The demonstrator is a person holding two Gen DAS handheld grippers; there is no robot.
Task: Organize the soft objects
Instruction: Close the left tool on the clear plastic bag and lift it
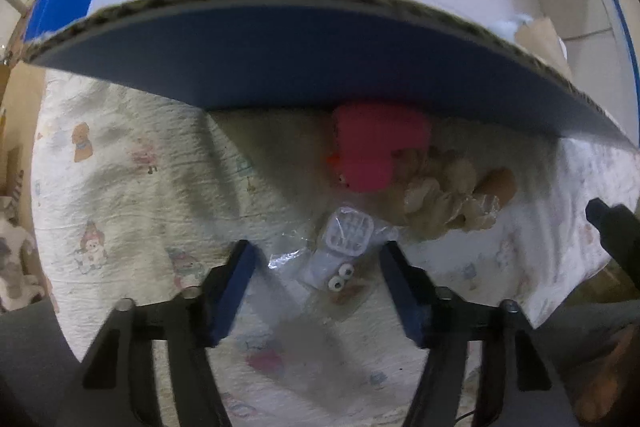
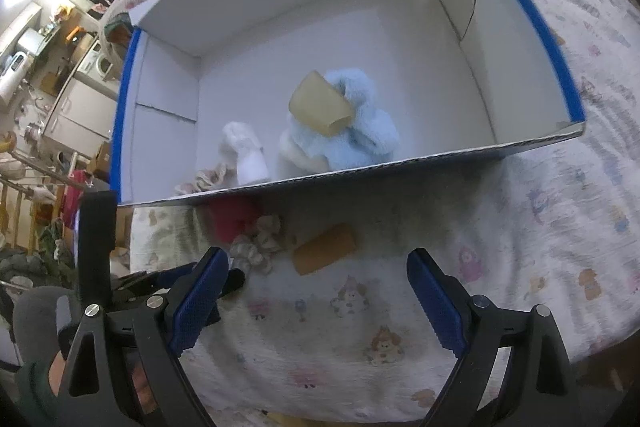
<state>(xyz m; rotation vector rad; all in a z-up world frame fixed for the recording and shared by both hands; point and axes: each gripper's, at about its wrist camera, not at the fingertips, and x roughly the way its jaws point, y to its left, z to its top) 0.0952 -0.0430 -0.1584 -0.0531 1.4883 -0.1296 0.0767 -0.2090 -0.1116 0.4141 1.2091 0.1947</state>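
I'm bringing the left gripper down over a clear-wrapped toy on the bed cover, near the box's front wall. Jaws half open, straddling it, pads not touching yet. Right gripper is hanging wide open, empty, over the cover. Risk: slick wrap slipping, or snagging the scrunchie just beside it, pink toy nearby too.

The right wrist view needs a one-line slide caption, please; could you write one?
Open right gripper above a printed blanket, facing a blue-edged box holding a fluffy blue toy.
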